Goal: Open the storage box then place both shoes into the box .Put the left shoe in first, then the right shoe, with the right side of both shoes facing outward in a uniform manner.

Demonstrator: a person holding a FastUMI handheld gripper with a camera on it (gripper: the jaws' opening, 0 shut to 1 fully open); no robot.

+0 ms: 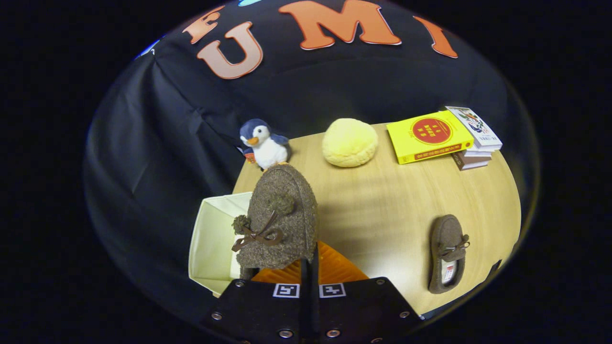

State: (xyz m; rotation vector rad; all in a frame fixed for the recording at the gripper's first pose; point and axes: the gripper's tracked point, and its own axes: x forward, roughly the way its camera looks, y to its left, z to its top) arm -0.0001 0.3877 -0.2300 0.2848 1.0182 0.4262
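Item: held shoe (pixel 282 217); brown fuzzy slipper, moccasin cut, with a darker brown bow and two small pompoms on the upper; it rises toe-up just ahead of the gripper (pixel 310 267), its heel end down at the fingers; the fingers are drawn nearly together with only a thin slit between them, and the slipper's rear edge appears nipped in that slit, though whether both fingers press on it cannot be told for certain.

Item: storage box (pixel 210 239); cream-coloured, open at the top, pale inner walls showing; it sits at the near corner of the table, partly behind and beside the held shoe, which hangs over its edge.

Item: second shoe (pixel 447 253); same brown fuzzy make with a bow; it lies flat on the table, sole down, opening toward the viewer with a light label visible inside; well apart from the box and the gripper.

Item: table (pixel 382 210); light wood grain, smooth; at its far edge stand a plush penguin (pixel 264 143), a round yellow cushion-like ball (pixel 350 142) beside it, and a stack of books (pixel 447 136) with a yellow cover topmost on one side.

Item: booth wall (pixel 181 119); black cloth, creased, hanging behind and beside the table.
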